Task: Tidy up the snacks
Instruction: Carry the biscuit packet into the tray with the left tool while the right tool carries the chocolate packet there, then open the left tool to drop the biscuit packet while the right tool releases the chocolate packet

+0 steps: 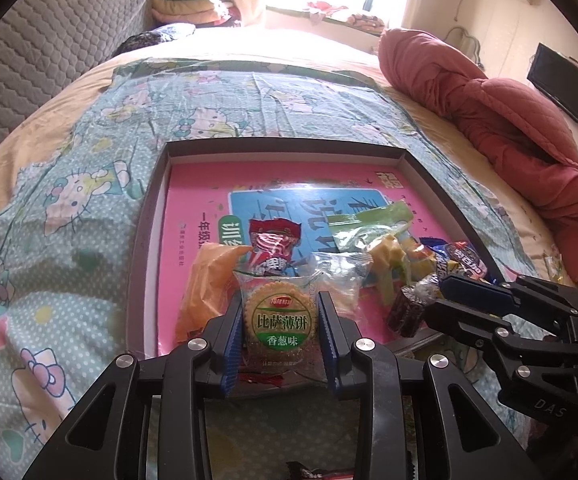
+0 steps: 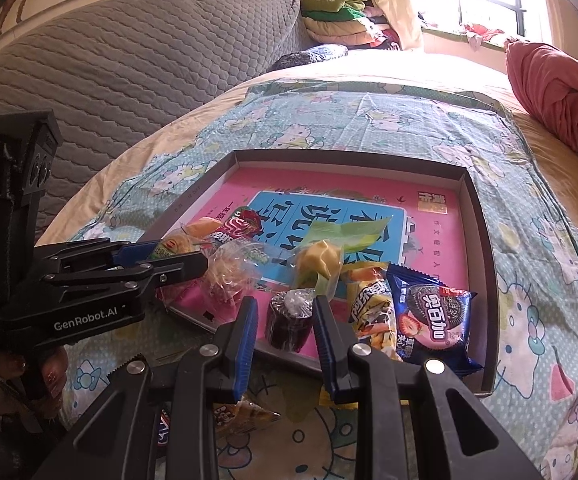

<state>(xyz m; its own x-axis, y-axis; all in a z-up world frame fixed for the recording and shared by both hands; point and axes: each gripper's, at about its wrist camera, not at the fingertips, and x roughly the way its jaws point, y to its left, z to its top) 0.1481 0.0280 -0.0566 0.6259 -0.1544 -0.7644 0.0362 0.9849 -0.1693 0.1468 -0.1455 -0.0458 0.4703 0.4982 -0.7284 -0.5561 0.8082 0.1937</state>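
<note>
Left tool [image 1: 280, 320]: clenched on a round cracker pack [image 1: 279, 320]; its blue pads press the pack's two sides, just above the near edge of the tray.
Right tool [image 2: 285, 320]: clenched on a small dark candy [image 2: 289, 320] in a clear wrapper, low over the near edge of the tray.
Tray [image 2: 485, 216]: a flat, dark, shallow box lid on the bed, with a pink and blue book cover [image 2: 429, 236] lying inside it.
Snacks in the tray: they sit bunched at the near end; the far end shows only the book cover.
Blue cookie pack [image 2: 435, 320]: lies in the tray, just to the right of the right tool.
Yellow candy [image 2: 321, 258]: sits in the middle of the pile, with a green wrapper [image 2: 345, 228] just behind it.
Red pack [image 1: 275, 244]: lies behind the cracker pack.
Orange bag [image 1: 201, 292]: lies to the left of the cracker pack.
Bed sheet [image 1: 69, 184]: blue-green with cartoon cats, spread under the tray.
Red quilt [image 1: 501, 116]: bunched up on the bed, to the right of the tray.
</note>
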